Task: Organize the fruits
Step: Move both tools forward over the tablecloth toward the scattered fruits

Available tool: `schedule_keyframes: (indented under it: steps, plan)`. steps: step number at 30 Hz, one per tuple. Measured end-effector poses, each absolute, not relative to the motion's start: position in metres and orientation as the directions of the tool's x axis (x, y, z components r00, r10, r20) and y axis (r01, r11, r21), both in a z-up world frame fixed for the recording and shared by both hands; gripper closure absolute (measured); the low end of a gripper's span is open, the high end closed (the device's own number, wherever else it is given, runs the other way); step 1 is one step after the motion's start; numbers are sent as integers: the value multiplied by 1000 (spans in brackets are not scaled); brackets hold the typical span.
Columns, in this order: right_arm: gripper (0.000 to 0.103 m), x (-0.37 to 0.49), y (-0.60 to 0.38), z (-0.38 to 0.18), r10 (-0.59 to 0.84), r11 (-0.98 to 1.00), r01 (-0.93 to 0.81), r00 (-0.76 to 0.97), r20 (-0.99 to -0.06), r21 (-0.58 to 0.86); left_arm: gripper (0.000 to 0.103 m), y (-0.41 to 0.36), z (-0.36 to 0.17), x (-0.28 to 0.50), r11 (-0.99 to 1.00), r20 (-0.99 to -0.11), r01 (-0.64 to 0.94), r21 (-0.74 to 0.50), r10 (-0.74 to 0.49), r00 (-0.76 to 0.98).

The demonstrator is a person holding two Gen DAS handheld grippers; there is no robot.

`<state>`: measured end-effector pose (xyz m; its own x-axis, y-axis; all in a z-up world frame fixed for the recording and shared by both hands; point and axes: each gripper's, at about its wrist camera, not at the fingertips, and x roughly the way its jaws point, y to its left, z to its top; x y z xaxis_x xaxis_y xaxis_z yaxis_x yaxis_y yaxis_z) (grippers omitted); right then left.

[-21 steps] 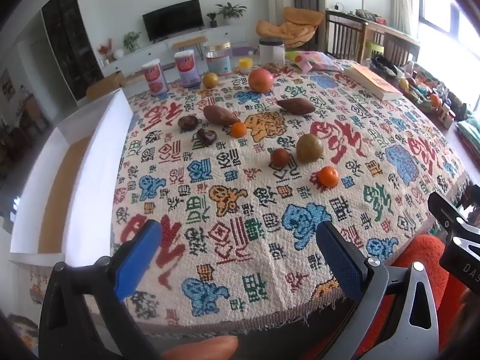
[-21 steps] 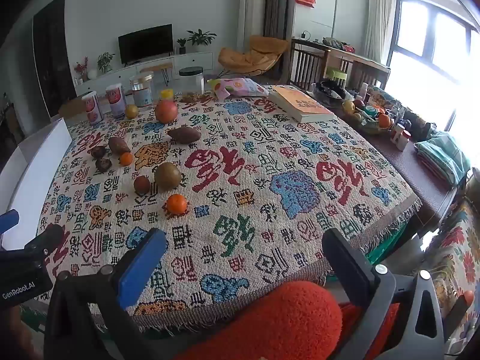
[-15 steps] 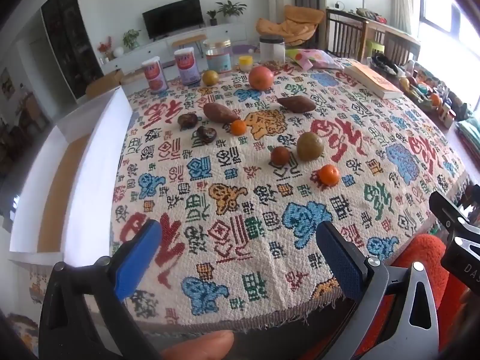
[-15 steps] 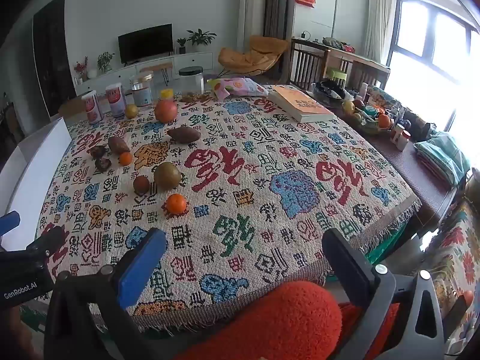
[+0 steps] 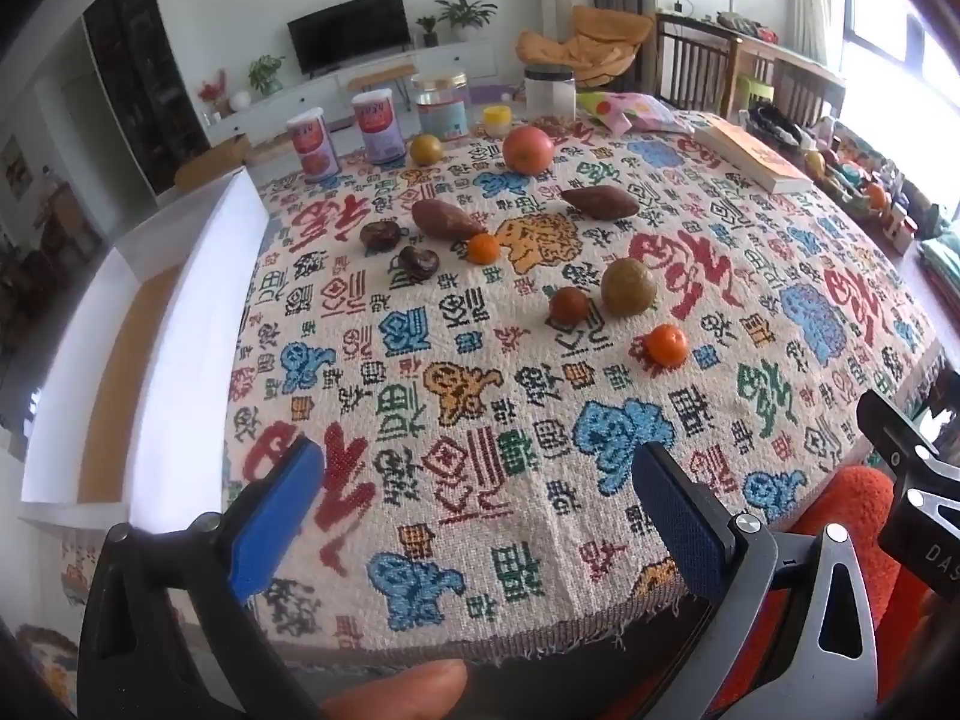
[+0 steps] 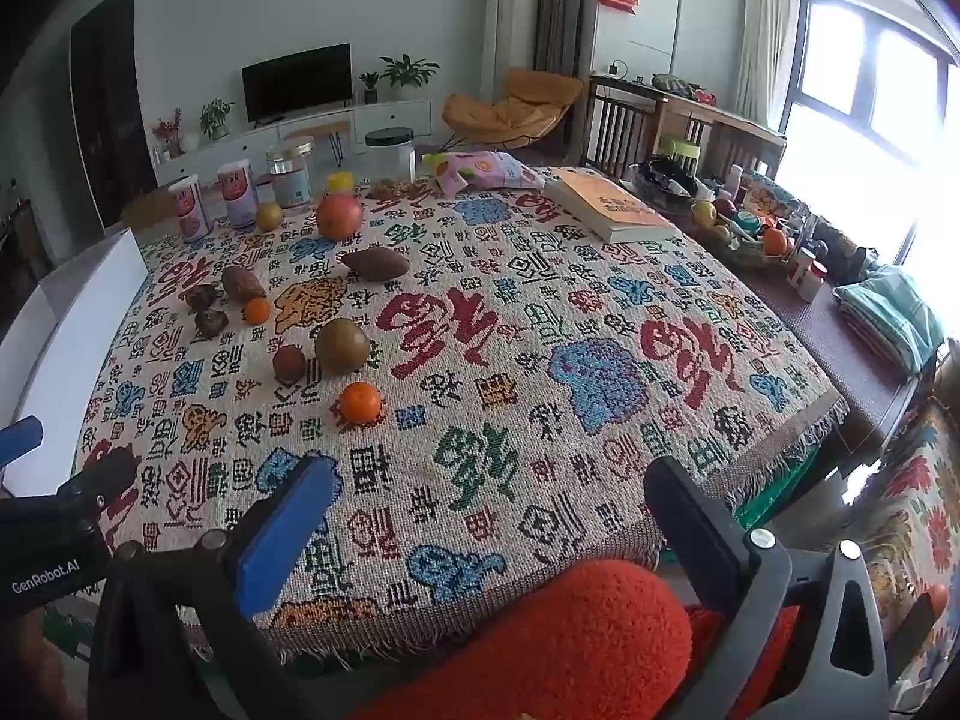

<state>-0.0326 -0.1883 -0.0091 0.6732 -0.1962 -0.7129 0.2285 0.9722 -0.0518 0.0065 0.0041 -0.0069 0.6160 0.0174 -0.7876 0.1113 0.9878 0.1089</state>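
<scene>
Fruit lies scattered on a patterned tablecloth (image 5: 468,396). Nearest is a small orange (image 5: 667,344) (image 6: 359,402), then a brown-green round fruit (image 5: 628,287) (image 6: 342,345) beside a dark red one (image 5: 569,306) (image 6: 289,362). Farther back lie two sweet potatoes (image 5: 447,219) (image 5: 600,202), a tiny orange (image 5: 483,248), two dark wrinkled fruits (image 5: 379,235) and a large red-orange fruit (image 5: 528,149) (image 6: 339,216). My left gripper (image 5: 474,498) hangs open over the near table edge, nothing between its fingers. My right gripper (image 6: 486,510) is also open and empty, to the right of the left one.
A white box (image 5: 150,324) with a brown floor stands along the table's left side. Cans (image 5: 312,144), jars (image 5: 443,105), a snack bag (image 6: 486,171) and a book (image 6: 618,204) line the far edge. A red fuzzy cushion (image 6: 576,642) sits below the near edge. A thumb (image 5: 402,690) shows at the bottom.
Both views are almost unchanged. The fruit has not moved, both grippers stay open, and the thumb has crept a little further into the left wrist view.
</scene>
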Motion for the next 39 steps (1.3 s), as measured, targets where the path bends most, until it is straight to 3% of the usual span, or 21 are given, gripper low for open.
schedule_keyframes:
  steps: [26, 39]
  plan:
    - [0, -27, -176, -27, -196, 976, 203, 650, -734, -81, 0, 10, -21, 4, 990, -804, 109, 95, 11, 595]
    - [0, -2, -168, -50, -201, 975, 200, 612, -765, -96, 0, 20, -57, 29, 993, -857, 94, 77, 18, 515]
